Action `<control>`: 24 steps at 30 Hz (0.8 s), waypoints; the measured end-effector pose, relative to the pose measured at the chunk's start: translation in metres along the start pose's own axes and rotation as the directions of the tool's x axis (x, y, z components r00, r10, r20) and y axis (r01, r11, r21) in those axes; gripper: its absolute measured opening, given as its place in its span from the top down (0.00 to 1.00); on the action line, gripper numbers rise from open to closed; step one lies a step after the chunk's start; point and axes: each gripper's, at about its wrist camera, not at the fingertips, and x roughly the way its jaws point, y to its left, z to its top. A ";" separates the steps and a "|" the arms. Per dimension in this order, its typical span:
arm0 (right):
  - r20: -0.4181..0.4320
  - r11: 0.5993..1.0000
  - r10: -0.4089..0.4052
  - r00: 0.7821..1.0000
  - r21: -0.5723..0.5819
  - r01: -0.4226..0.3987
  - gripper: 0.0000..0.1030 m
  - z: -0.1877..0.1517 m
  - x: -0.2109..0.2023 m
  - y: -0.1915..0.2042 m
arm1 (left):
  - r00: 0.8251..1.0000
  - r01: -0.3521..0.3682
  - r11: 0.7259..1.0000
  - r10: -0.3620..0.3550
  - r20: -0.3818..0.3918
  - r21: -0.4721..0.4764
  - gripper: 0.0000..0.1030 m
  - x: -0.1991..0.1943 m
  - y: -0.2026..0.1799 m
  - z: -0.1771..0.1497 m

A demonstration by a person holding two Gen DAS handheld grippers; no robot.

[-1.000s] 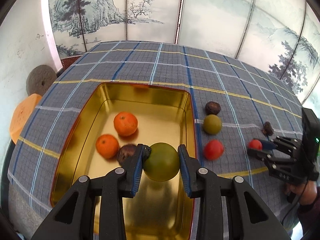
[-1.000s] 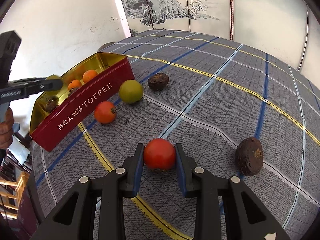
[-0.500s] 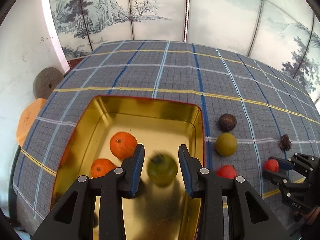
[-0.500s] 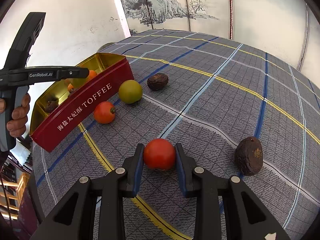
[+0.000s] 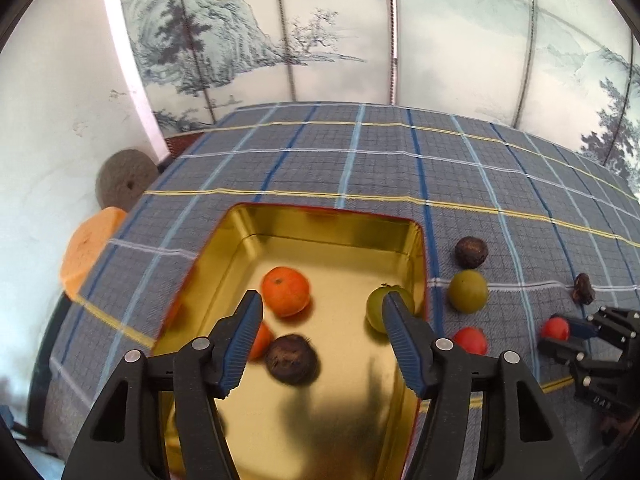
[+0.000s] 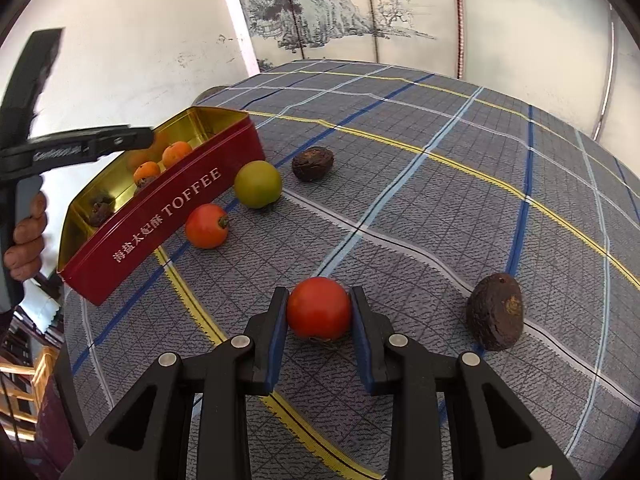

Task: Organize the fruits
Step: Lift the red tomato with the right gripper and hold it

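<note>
Left gripper (image 5: 320, 332) is hanging wide apart over tin (image 5: 416, 236) w/ nothing held, right gripper (image 6: 319, 314) is clamping 1 red fruit (image 6: 319, 308), prob. for tin.

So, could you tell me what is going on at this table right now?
A person is sorting fruits into a gold-lined toffee tin. The left tool is open above the tin, where two oranges, a dark fruit and a green fruit lie. The right tool grips a red fruit on the checked cloth.

Red fruit (image 6: 319, 308) between gripper (image 6: 320, 338) fingers
</note>
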 end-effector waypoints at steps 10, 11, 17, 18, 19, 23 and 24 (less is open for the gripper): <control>0.039 0.998 0.065 0.997 0.017 -0.065 0.73 0.005 -0.021 0.023 | 0.979 -0.148 0.982 0.163 0.124 -0.115 0.20 -0.077 0.046 -0.059; 0.050 0.996 0.086 0.995 0.003 -0.086 0.73 0.011 -0.025 0.032 | 0.975 -0.166 0.979 0.181 0.126 -0.122 0.19 -0.083 0.050 -0.066; 0.065 0.963 0.259 0.964 -0.092 -0.252 0.73 0.051 -0.024 0.099 | 0.978 -0.172 0.969 0.190 0.090 -0.175 0.19 -0.102 0.072 -0.107; 0.059 0.958 0.274 0.960 -0.107 -0.267 0.73 0.056 -0.018 0.110 | 0.979 -0.166 0.970 0.183 0.084 -0.180 0.19 -0.103 0.072 -0.111; 0.053 0.954 0.283 0.958 -0.122 -0.275 0.73 0.062 -0.013 0.120 | 0.981 -0.159 0.970 0.176 0.078 -0.185 0.19 -0.105 0.073 -0.115; 0.021 0.939 0.323 0.946 -0.132 -0.318 0.71 0.083 0.018 0.146 | 0.984 -0.149 0.971 0.164 0.068 -0.186 0.19 -0.108 0.074 -0.126; 0.022 0.941 0.319 0.948 -0.125 -0.314 0.69 0.085 0.022 0.147 | 0.985 -0.143 0.972 0.158 0.067 -0.184 0.19 -0.109 0.074 -0.128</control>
